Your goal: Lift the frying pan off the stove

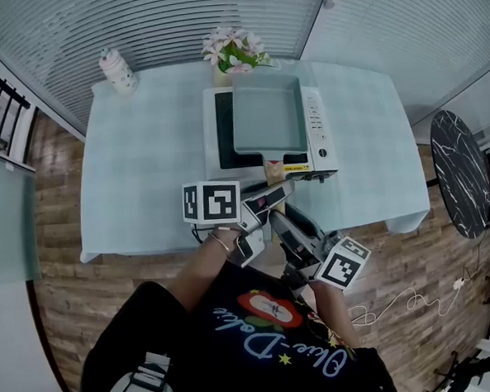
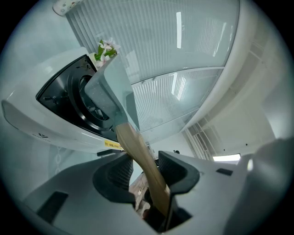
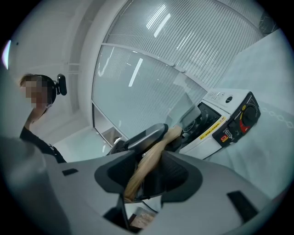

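A pale green square frying pan (image 1: 268,112) sits over the white stove (image 1: 321,137), its wooden handle (image 1: 273,173) pointing toward me. My left gripper (image 1: 266,200) reaches in from the left and is shut on the handle (image 2: 138,151), which runs between its ribbed pads. In the left gripper view the pan (image 2: 108,94) stands tilted beside the black burner (image 2: 80,98). My right gripper (image 1: 286,223) comes up from below. The end of the handle (image 3: 149,163) lies between its jaws against one pad, with a dark gap at the other.
The stove stands on a table with a light blue cloth (image 1: 144,164). A flower pot (image 1: 236,55) is behind the stove and a white bottle (image 1: 120,72) at the far left corner. The stove's knob and red switch (image 3: 245,120) face the right gripper.
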